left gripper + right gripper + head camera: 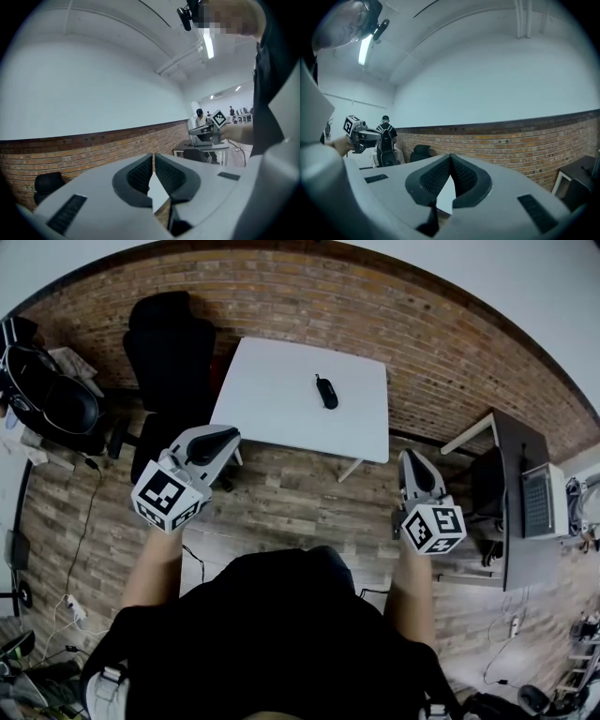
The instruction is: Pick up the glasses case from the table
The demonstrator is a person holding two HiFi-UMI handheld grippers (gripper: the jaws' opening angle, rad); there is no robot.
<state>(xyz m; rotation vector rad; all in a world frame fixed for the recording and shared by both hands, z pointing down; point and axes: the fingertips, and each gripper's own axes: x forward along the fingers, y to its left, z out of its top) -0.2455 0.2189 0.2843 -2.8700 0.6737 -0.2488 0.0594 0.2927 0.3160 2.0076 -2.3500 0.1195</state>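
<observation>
**On the white table, the case lies apart from two closed grippers**

From the head view, the dark glasses case point(326, 392) lies at 12 o'clock from the frame's middle. It rests on the white table point(272, 418), toward 1 o'clock from the tabletop's centre, with nothing touching it. The left gripper point(229, 435) sits at 10 o'clock, its tips near the table's near-left corner. The right gripper point(411, 456) sits at 3 o'clock over the wooden floor point(281, 502). Both are well apart from the case. A black office chair point(171, 343) stands at 11 o'clock against the brick wall point(422, 334), and a desk with a laptop point(539, 498) stands at 3 o'clock by the frame's edge.

Along the left gripper's own view, the ribbed pads point(140, 174) are drawn together at the tips and nothing is between them. The brick wall runs beyond, from 9 to 1 o'clock.

Along the right gripper's own view, the pads point(465, 176) meet at the tips and are likewise empty. The other gripper shows at 9 o'clock.
</observation>
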